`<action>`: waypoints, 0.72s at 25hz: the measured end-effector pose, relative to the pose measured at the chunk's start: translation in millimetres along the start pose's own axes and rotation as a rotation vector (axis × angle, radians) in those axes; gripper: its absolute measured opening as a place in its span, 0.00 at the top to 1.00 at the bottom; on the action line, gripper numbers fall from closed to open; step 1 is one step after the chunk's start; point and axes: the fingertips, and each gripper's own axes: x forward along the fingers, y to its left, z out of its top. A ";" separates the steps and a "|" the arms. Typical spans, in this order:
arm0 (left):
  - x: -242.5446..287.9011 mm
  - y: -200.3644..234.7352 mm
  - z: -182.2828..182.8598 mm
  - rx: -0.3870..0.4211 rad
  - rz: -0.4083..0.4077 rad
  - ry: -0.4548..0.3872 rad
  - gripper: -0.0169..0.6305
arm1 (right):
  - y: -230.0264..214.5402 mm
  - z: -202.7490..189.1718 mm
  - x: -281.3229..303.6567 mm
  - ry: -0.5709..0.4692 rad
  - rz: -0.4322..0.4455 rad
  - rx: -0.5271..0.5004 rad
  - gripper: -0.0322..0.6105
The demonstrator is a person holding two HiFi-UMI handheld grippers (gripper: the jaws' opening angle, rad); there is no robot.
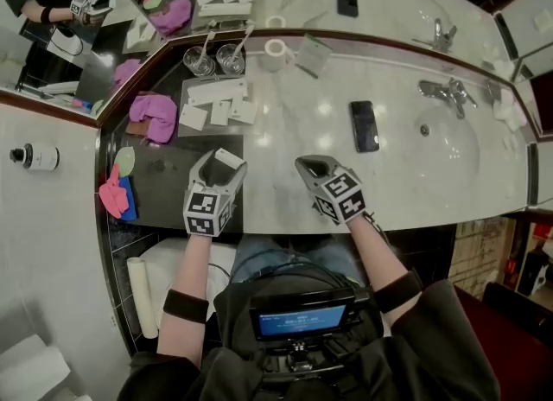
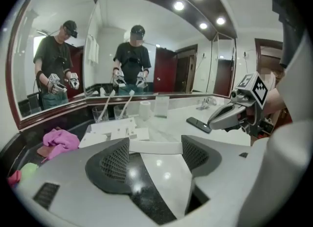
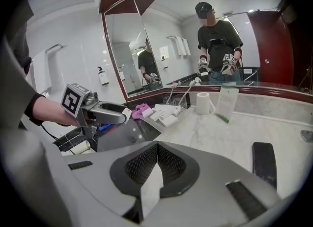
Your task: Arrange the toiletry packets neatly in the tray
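Here, a flat white packet point(image 2: 146, 147) spans the left tool point(image 2: 155, 148)

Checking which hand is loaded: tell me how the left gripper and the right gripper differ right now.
The left gripper has its jaws wide apart, clamped on the ends of a white packet. The right gripper has its jaws pressed together. So the left gripper carries something and the right gripper holds nothing. Both hover above the marble counter, near its front edge.
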 end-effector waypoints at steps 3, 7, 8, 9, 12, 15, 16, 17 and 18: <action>-18.9 0.8 11.8 -0.010 0.025 -0.072 0.46 | 11.6 13.5 3.9 -0.013 0.013 -0.004 0.95; -37.1 9.0 15.1 -0.030 0.048 -0.100 0.46 | 28.0 26.8 15.2 -0.018 0.028 -0.035 0.95; -39.7 12.6 14.4 -0.039 0.051 -0.101 0.46 | 32.7 31.0 18.9 -0.019 0.032 -0.043 0.95; -41.0 17.1 13.9 -0.046 0.052 -0.101 0.46 | 37.4 35.8 23.2 -0.020 0.036 -0.053 0.95; -39.8 32.7 14.1 -0.044 0.053 -0.097 0.46 | 52.9 51.5 37.0 -0.017 0.050 -0.089 0.95; -32.7 50.2 16.2 -0.036 0.048 -0.091 0.46 | 65.9 62.8 54.0 -0.011 0.061 -0.113 0.95; -28.9 57.0 17.7 -0.031 0.047 -0.090 0.46 | 69.3 66.7 60.5 -0.010 0.066 -0.115 0.95; -24.7 63.9 19.2 -0.026 0.047 -0.087 0.46 | 72.6 70.7 67.2 -0.008 0.071 -0.115 0.95; -20.4 70.8 20.4 -0.022 0.048 -0.084 0.46 | 75.3 73.5 74.4 -0.006 0.074 -0.115 0.95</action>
